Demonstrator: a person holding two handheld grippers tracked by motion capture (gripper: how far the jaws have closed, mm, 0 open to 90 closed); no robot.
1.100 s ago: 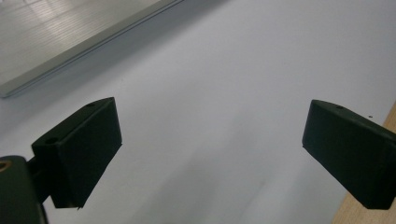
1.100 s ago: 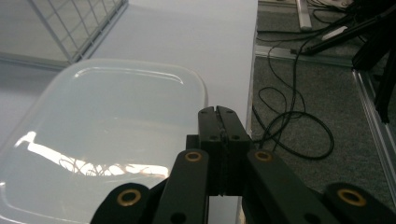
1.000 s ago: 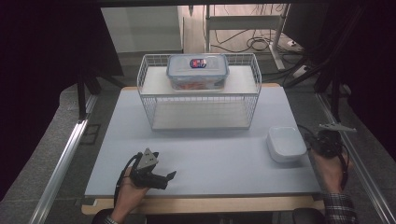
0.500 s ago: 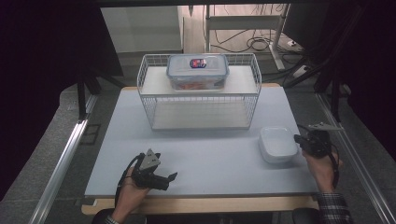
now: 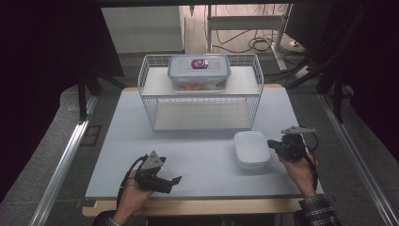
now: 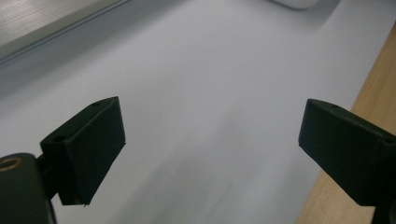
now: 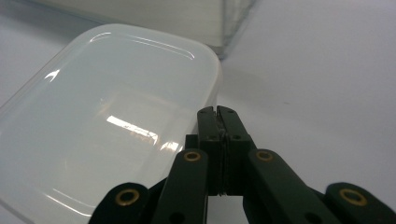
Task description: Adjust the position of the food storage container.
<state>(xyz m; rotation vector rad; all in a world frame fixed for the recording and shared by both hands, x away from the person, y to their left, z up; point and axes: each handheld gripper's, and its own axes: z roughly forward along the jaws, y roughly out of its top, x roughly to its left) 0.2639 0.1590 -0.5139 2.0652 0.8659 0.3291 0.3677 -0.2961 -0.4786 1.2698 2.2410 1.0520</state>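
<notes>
Here the right claw [image 7: 218, 112], pressed shut, touches the white container [image 5: 251, 149]; the left claw [image 5: 175, 182] gapes empty.

A white, rounded-corner plastic container [image 5: 251, 149] lies flat, upside down, on the table's right side.

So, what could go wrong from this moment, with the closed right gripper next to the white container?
1. The right gripper, jaws shut, sits at the rim of the white container; pushing there may turn the container instead of sliding it straight.
2. A longer push forward could drive it against the wire rack.
3. The left gripper is open near the table's front edge, too far to steady anything.
</notes>
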